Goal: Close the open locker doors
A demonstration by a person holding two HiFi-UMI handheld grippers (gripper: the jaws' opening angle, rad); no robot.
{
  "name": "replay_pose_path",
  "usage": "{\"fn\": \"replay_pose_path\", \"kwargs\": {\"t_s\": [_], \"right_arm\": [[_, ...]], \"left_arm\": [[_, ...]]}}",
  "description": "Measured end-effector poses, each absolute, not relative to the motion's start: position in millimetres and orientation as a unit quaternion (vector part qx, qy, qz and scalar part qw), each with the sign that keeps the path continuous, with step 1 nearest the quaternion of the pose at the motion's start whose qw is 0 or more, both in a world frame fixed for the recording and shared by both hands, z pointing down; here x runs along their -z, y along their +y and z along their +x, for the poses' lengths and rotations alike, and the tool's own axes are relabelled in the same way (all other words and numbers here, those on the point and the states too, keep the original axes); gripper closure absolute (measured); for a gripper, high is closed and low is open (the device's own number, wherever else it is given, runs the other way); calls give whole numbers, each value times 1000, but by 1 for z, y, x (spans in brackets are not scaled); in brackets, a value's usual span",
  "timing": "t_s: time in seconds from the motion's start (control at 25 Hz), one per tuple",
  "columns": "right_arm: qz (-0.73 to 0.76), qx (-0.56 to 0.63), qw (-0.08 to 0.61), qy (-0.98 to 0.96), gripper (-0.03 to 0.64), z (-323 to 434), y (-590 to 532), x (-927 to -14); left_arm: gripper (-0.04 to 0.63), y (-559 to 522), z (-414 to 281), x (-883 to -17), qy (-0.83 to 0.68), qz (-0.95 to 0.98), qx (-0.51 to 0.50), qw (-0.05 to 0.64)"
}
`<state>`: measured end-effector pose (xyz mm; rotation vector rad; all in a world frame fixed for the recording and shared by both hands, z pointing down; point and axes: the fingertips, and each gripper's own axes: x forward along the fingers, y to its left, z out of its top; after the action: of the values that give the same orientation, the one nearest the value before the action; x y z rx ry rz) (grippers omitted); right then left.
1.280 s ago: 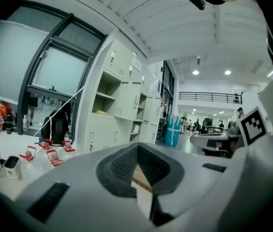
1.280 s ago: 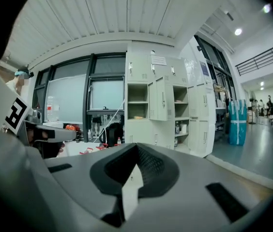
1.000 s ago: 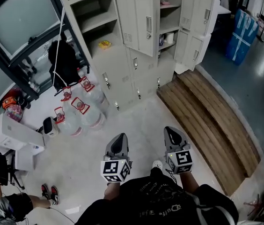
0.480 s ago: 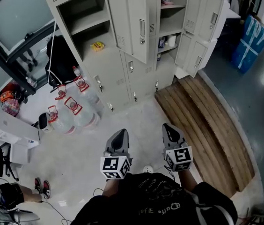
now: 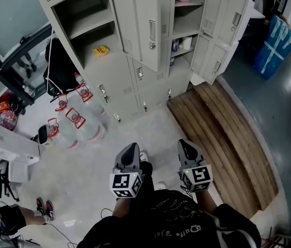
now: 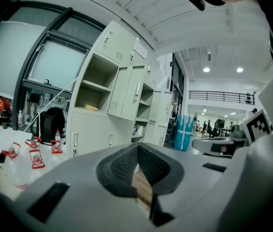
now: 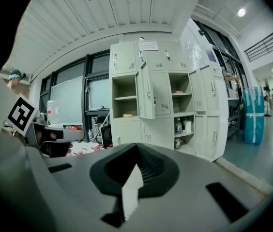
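Concrete grey floor (image 5: 150, 123), workshop-type room. The beige metal locker bank (image 5: 112, 81) is ahead and well apart from both grippers, so nothing is in reach to push yet.

Three doors stand out from it:
- tall upper door (image 5: 143, 22), swung out at centre
- upper right door (image 5: 225, 12), at the far end
- lower right door (image 5: 211, 60), also at the far end, above the brown slatted wooden platform (image 5: 223, 128)

Clear water jugs with red handles (image 5: 76, 125) sit at the bank's left foot, off the likely path.

Left gripper (image 5: 131, 149) and right gripper (image 5: 185, 145) are held side by side, low in front of the body, pointing at the lockers. Both have jaws pressed together with nothing between.

My read: closed tips suit shoving a door flat, no grasp needed. Centre door looks the nearest target.
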<state>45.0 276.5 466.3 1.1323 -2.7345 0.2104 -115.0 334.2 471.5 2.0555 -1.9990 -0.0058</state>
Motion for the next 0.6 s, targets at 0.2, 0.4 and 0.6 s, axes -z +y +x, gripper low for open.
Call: {"fn": "replay_pose_path", "kwargs": {"t_s": [0.2, 0.4, 0.6], "right_arm": [[399, -68, 90, -910, 612, 41, 243, -470], [416, -80, 85, -902, 612, 21, 192, -467], [434, -104, 68, -892, 612, -4, 138, -464]], "left_arm": [[589, 299, -140, -473, -695, 708, 4, 128], [589, 248, -169, -466, -689, 715, 1, 114], [589, 194, -203, -461, -680, 726, -3, 106]]}}
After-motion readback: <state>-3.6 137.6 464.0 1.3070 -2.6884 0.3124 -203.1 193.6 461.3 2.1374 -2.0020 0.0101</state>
